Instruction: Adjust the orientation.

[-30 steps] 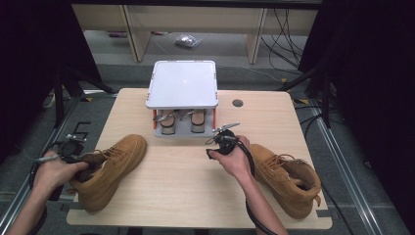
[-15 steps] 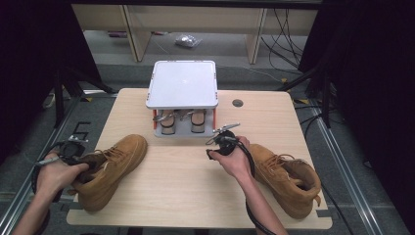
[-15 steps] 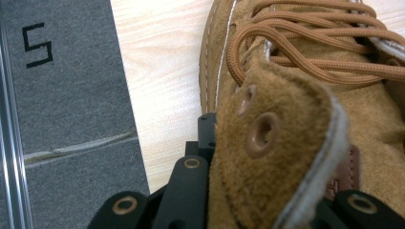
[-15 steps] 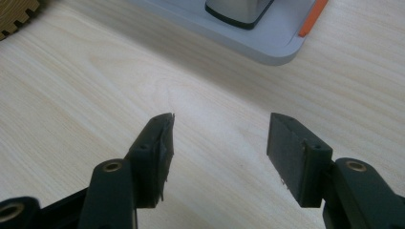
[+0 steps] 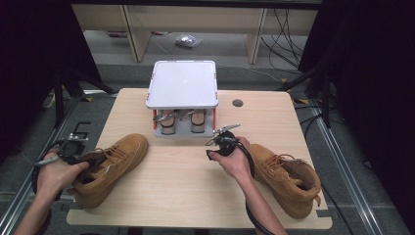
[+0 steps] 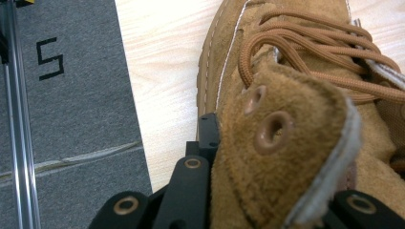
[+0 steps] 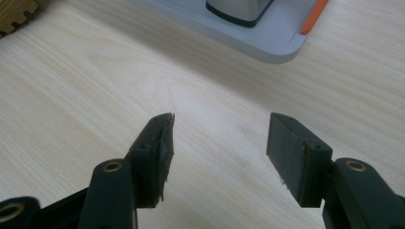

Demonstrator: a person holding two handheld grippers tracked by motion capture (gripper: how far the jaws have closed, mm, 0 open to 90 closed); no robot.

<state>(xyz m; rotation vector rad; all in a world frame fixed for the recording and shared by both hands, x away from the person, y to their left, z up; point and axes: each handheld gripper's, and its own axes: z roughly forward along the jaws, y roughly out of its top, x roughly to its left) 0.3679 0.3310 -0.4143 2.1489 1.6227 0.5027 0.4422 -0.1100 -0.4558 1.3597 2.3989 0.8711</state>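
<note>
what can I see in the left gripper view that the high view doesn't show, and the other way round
Left gripper view alone: two round eyelets in the tan suede collar flap that the left tongs have just closed on, and a black figure 5 on the grey floor mat.

High view alone: the second tan suede boot at the table's right, the open right tongs over bare wood, and the white two-tier rack.

Both: the tan suede lace-up boot, held by its collar, on the light wooden table.
</note>
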